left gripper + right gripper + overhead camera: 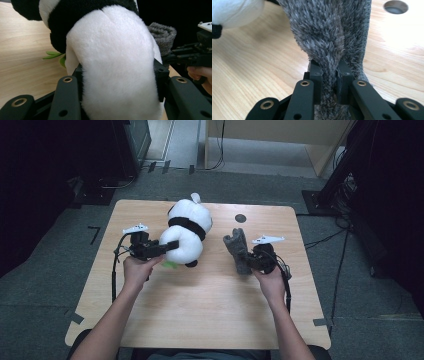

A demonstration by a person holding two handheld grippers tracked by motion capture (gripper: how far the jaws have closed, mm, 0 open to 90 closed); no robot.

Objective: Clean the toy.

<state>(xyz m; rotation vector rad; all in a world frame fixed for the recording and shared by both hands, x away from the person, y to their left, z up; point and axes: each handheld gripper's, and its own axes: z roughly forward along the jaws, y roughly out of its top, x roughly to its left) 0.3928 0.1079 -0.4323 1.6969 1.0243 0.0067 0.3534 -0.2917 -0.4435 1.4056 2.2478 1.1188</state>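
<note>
A plush panda (187, 227), white with a black band, lies on the wooden table (200, 300) left of centre. My left gripper (167, 247) is shut on its white body (112, 65), the jaws pressing into both sides of the plush. A grey fuzzy sock-like cloth (238, 250) stands up right of centre. My right gripper (250, 260) is shut on a pinched fold of that grey cloth (329, 37). In the left gripper view the grey cloth (161, 35) and the other gripper appear behind the panda.
A small green leaf piece (170, 265) lies under the panda, also seen as green leaves (53, 53). A dark round hole (240, 218) sits in the tabletop behind the cloth. Cables and stands crowd the floor at right and back left.
</note>
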